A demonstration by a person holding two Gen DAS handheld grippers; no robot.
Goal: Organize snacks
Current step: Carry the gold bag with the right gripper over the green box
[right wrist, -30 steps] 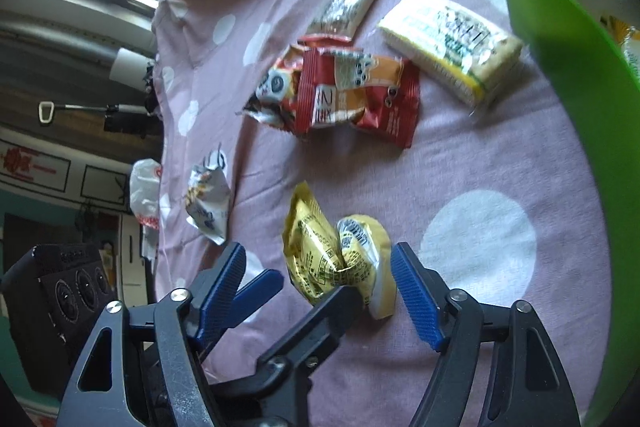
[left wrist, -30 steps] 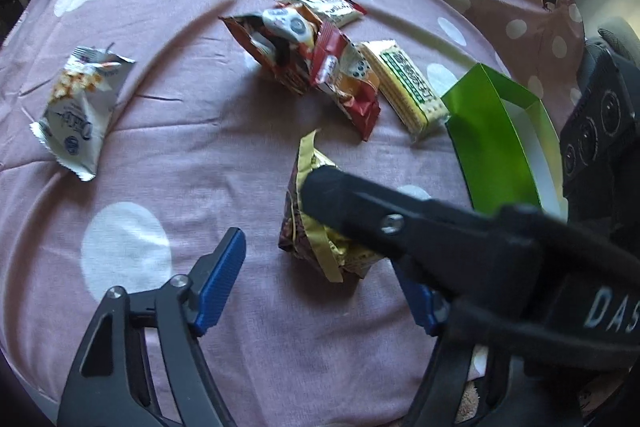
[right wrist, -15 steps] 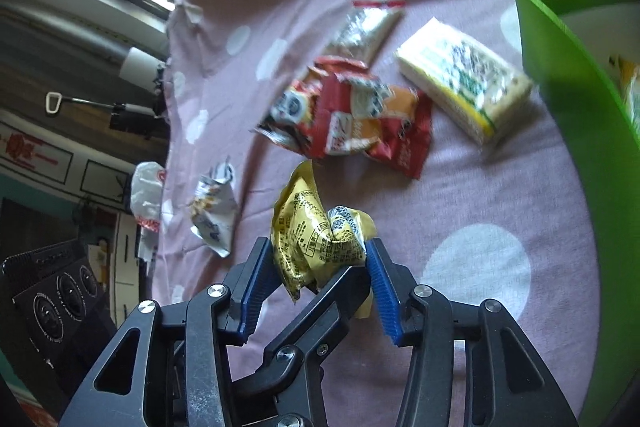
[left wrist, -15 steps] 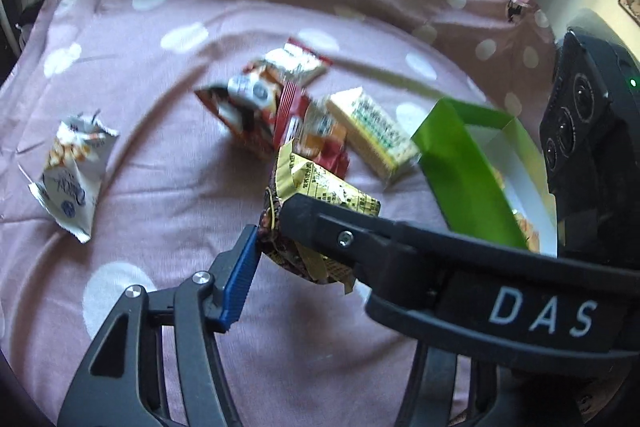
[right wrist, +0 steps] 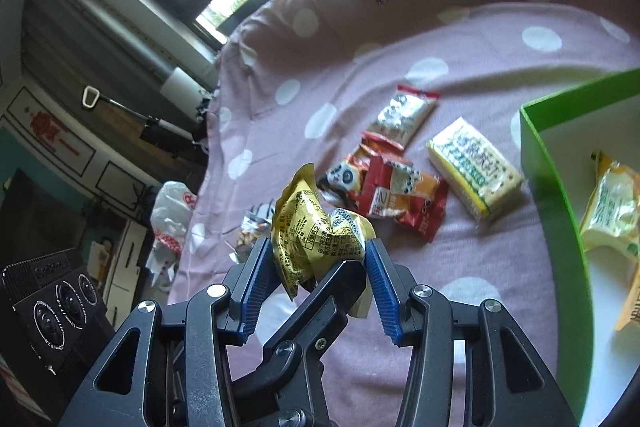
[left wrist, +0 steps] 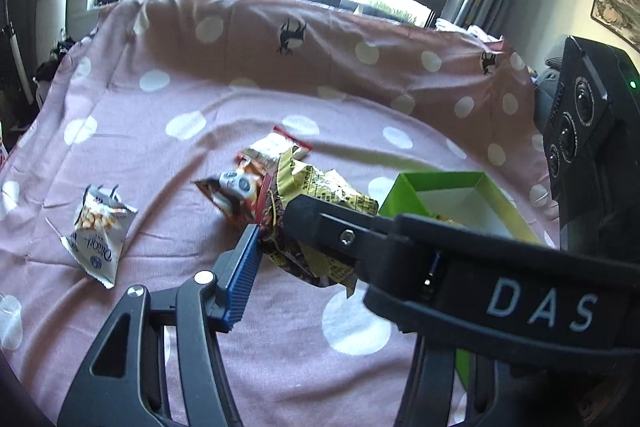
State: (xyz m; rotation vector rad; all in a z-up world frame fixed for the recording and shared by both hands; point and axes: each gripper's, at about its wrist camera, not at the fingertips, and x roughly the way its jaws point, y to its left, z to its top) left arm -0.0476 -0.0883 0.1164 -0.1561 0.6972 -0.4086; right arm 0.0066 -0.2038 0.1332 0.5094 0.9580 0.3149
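The right gripper (right wrist: 318, 263) was clamped on the yellow packet (right wrist: 316, 227), holding it clear of the cloth (right wrist: 460, 39), probably for carrying to the green box (right wrist: 556, 187), which already held some pale packets (right wrist: 612, 211). I could not tell the left gripper's (left wrist: 304, 259) state: one finger was hidden. Other snacks (right wrist: 400, 187) lay on the cloth.

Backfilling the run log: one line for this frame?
right gripper: shut on crumpled yellow foil snack packet, lifted | left gripper: state unclear | green cardboard box: open, snacks inside
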